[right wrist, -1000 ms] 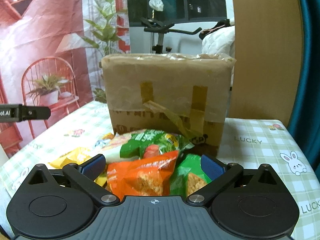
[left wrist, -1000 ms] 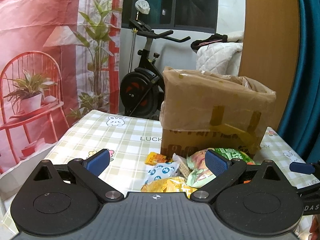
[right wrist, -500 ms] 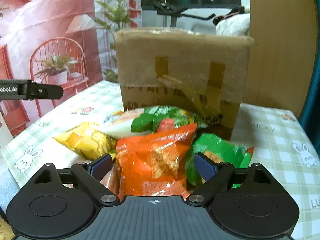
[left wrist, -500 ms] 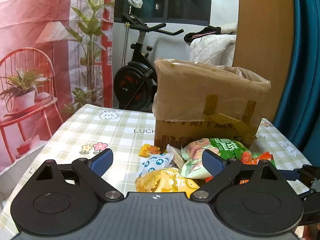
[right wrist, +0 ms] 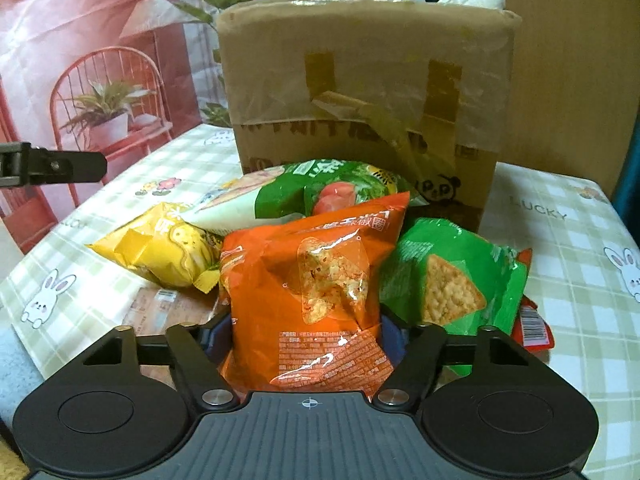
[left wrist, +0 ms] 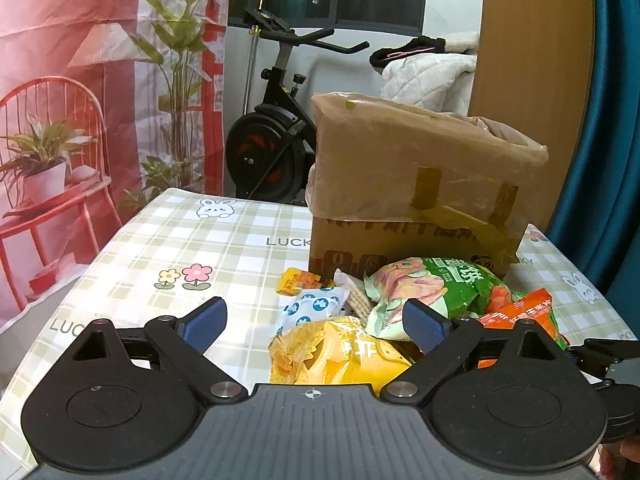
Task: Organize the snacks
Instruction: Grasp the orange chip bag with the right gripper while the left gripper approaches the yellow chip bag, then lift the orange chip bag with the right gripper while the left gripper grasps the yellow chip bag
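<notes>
A heap of snack bags lies on the checked table point(left wrist: 180, 240) in front of a taped cardboard box point(left wrist: 420, 184) point(right wrist: 360, 80). In the right wrist view the orange snack bag point(right wrist: 312, 280) stands between the fingers of my right gripper point(right wrist: 306, 340). Its jaws are closing and the pads touch the bag's two sides. A yellow bag point(right wrist: 160, 248), a green-and-white bag point(right wrist: 304, 192) and a green chip bag point(right wrist: 452, 280) lie around it. My left gripper point(left wrist: 314, 316) hangs open above the yellow bag point(left wrist: 336, 356), holding nothing.
A blue-and-white packet point(left wrist: 316, 304) and a small orange packet point(left wrist: 298, 280) lie left of the heap. An exercise bike point(left wrist: 272, 140) stands behind the table. A blue curtain point(left wrist: 600, 160) hangs at the right. The left gripper's finger point(right wrist: 52, 166) shows at the left.
My right gripper came down and forward onto the orange bag, and its jaws narrowed around it. The left gripper's view tipped slightly down; its jaws stayed wide.
</notes>
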`<action>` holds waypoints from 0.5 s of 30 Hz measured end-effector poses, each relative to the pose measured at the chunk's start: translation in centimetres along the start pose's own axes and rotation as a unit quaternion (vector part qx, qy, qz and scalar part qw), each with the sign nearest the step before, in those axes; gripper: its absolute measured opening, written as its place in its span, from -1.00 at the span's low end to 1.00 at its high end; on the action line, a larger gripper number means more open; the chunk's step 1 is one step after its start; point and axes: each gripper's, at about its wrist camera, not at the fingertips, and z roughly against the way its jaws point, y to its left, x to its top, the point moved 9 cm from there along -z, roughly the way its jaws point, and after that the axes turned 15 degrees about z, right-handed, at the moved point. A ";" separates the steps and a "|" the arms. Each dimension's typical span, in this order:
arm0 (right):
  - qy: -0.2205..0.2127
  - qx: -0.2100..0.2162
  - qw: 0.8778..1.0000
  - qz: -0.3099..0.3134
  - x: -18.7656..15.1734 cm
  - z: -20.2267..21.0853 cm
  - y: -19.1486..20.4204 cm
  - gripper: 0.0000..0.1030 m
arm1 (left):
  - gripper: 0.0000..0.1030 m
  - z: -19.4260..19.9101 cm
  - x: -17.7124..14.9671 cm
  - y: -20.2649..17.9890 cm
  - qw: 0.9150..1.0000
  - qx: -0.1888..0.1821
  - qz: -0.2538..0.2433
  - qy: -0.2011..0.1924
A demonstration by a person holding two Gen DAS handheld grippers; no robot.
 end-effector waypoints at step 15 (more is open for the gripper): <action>-0.110 -0.005 0.993 -0.044 4.8 5.7 -3.3 0.15 | 0.83 -0.4 2.5 2.2 0.999 0.001 0.045 -0.017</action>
